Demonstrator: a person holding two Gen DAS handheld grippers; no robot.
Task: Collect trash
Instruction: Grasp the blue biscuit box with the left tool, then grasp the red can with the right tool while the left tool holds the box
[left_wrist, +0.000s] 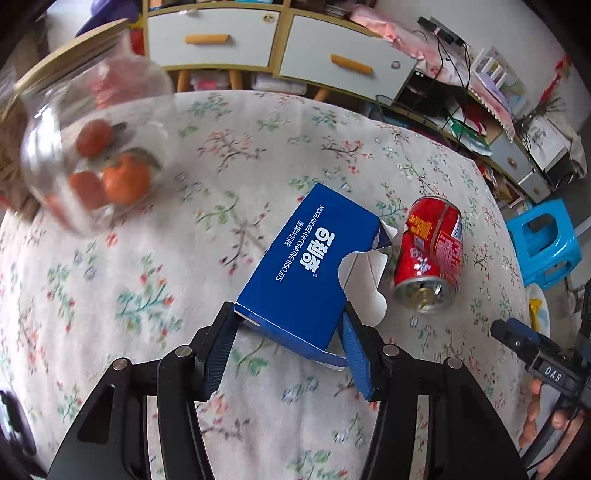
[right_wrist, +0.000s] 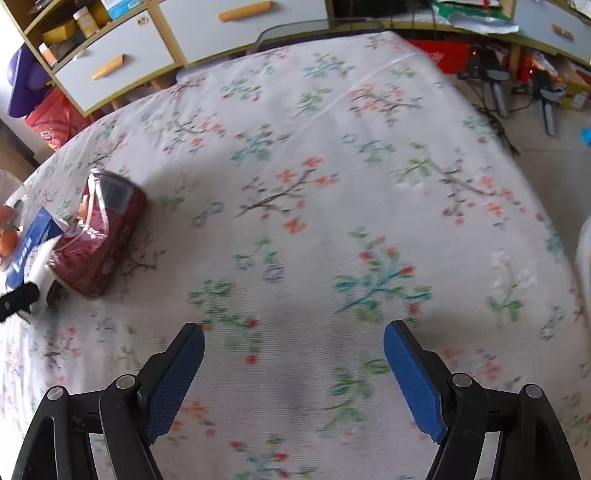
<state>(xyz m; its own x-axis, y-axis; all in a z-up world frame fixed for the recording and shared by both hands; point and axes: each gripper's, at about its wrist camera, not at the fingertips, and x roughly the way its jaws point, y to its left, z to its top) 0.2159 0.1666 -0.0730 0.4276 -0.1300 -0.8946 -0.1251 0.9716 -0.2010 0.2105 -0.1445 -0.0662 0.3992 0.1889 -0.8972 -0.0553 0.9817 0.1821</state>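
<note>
A blue biscuit box (left_wrist: 310, 262) with a torn white flap lies on the floral tablecloth (left_wrist: 207, 236). My left gripper (left_wrist: 288, 325) has its blue pads on both sides of the box's near end, shut on it. A crushed red drink can (left_wrist: 430, 254) lies on its side just right of the box. In the right wrist view the can (right_wrist: 99, 240) and the box (right_wrist: 31, 243) sit at the far left. My right gripper (right_wrist: 293, 347) is open and empty over bare tablecloth (right_wrist: 332, 184); it also shows at the right edge of the left wrist view (left_wrist: 517, 338).
A clear glass jar (left_wrist: 92, 147) with orange fruit stands at the table's left. A cabinet with grey drawers (left_wrist: 210, 40) runs behind the table. A blue plastic stool (left_wrist: 543, 240) stands on the floor at the right. Cables and clutter lie on the floor (right_wrist: 517, 88).
</note>
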